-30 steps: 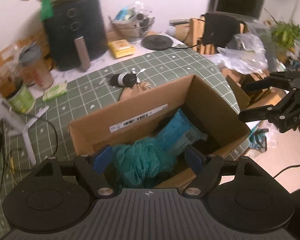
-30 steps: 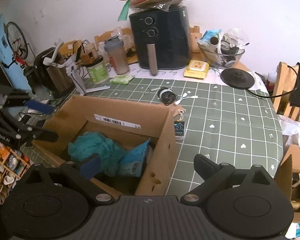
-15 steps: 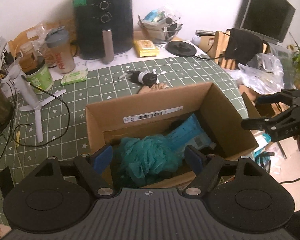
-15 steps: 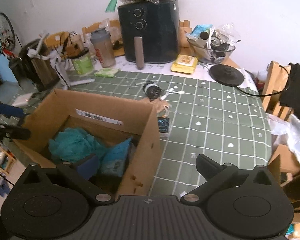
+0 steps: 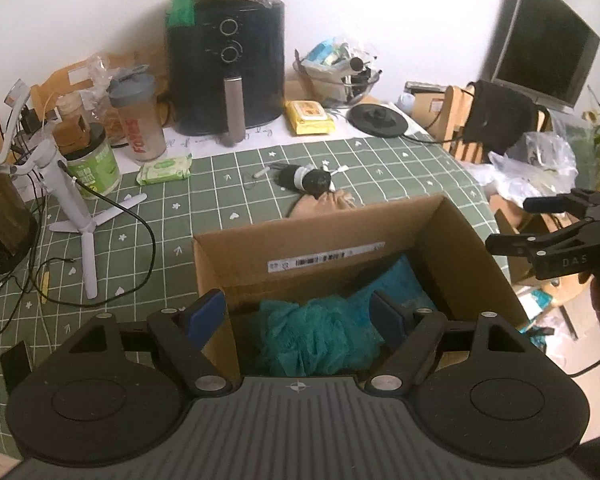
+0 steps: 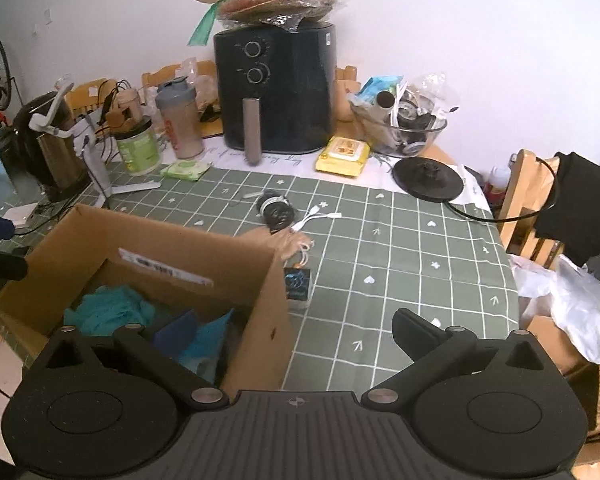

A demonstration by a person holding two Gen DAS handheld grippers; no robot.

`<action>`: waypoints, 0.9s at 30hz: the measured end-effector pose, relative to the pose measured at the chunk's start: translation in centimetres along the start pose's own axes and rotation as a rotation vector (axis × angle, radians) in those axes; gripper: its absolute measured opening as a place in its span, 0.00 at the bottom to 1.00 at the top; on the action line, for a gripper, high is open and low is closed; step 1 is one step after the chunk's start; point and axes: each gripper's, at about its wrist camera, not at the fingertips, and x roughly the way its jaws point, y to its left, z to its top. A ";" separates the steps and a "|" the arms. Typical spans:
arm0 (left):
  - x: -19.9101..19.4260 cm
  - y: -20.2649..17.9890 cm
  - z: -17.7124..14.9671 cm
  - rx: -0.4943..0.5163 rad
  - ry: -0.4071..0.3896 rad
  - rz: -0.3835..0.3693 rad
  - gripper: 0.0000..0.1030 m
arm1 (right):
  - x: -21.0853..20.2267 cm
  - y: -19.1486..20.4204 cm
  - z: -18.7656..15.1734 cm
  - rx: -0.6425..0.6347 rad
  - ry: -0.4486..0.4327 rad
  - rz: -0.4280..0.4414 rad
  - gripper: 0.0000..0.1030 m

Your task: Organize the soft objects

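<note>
Both grippers empty over the half-filled box

Left gripper (image 5: 296,316) and right gripper (image 6: 296,334) stand apart; the teal mesh puff (image 5: 316,332) lies low-centre inside the cardboard box (image 5: 452,240). A careless reach may snag the wall, tipping it.

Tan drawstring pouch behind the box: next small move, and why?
Probably reach the right hand-held gripper forward to the tan pouch. It still lies on the tablecloth outside the cardboard box, which already holds the teal mesh pouf, and the gripper is open and empty.
</note>
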 end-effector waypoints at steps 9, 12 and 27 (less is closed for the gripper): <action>0.9 1.4 0.7 -0.015 0.000 -0.017 0.77 | 1.0 -0.5 1.3 0.020 0.024 0.053 1.00; 1.1 1.8 1.0 -0.014 -0.004 -0.029 0.77 | 1.1 -0.7 1.9 0.047 0.016 0.123 1.00; 3.0 4.5 2.4 -0.044 0.018 -0.062 0.77 | 4.5 -1.8 5.0 0.071 0.057 0.125 1.00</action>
